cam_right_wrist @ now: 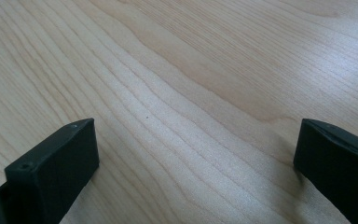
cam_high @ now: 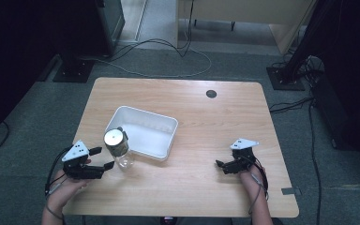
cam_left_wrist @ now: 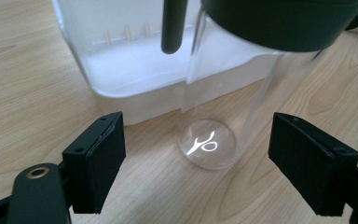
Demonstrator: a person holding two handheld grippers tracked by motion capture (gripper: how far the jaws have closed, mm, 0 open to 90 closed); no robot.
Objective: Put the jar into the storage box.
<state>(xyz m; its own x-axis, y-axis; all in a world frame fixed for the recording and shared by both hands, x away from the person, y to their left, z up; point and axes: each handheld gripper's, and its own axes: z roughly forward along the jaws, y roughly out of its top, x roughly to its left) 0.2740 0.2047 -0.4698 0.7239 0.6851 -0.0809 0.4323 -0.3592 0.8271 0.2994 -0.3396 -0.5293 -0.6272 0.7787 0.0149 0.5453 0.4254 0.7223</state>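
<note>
Landmark: the white tray (cam_high: 168, 125), standing on the table (cam_high: 206, 187) a little left of its middle.
Jar: a clear glass jar (cam_high: 118, 147) with a dark lid stands upright on the table, just beside the tray's near-left corner; whether it touches the tray wall cannot be told.
Jar seen close: in the left gripper view the jar (cam_left_wrist: 214, 140) rises between the jaws' line of sight, its round base on the wood, the tray (cam_left_wrist: 135, 93) right behind it.
Left gripper: left gripper (cam_high: 102, 158) sits just left of the jar, jaws spread wide, touching nothing.
Right gripper: right gripper (cam_high: 220, 164) lies well right of the tray, low over bare wood, jaws spread apart, holding nothing.
</note>
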